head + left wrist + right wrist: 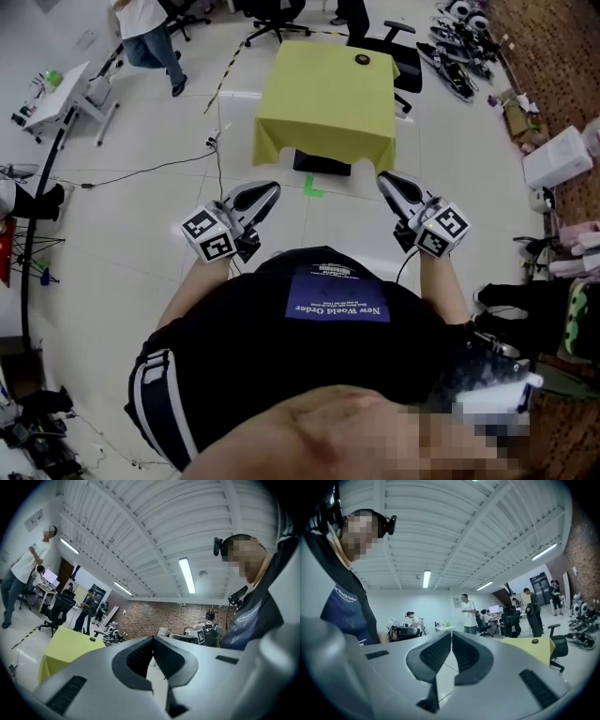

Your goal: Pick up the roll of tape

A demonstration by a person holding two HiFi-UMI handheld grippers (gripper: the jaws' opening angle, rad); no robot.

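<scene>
L tool, R tool — both closed, empty

Open workroom, pale floor, brick wall at far end.
Bench under yellow-green cloth stands mid-floor, black office chair just behind it. White desk at left; black cable trails over the tiles. Ribbed white ceiling, strip lights lit.

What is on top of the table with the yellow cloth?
Only a small dark roll of tape lies on the yellow cloth, near its far right corner. The cloth hangs down over the sides, so the tabletop beneath it cannot be seen.
</scene>
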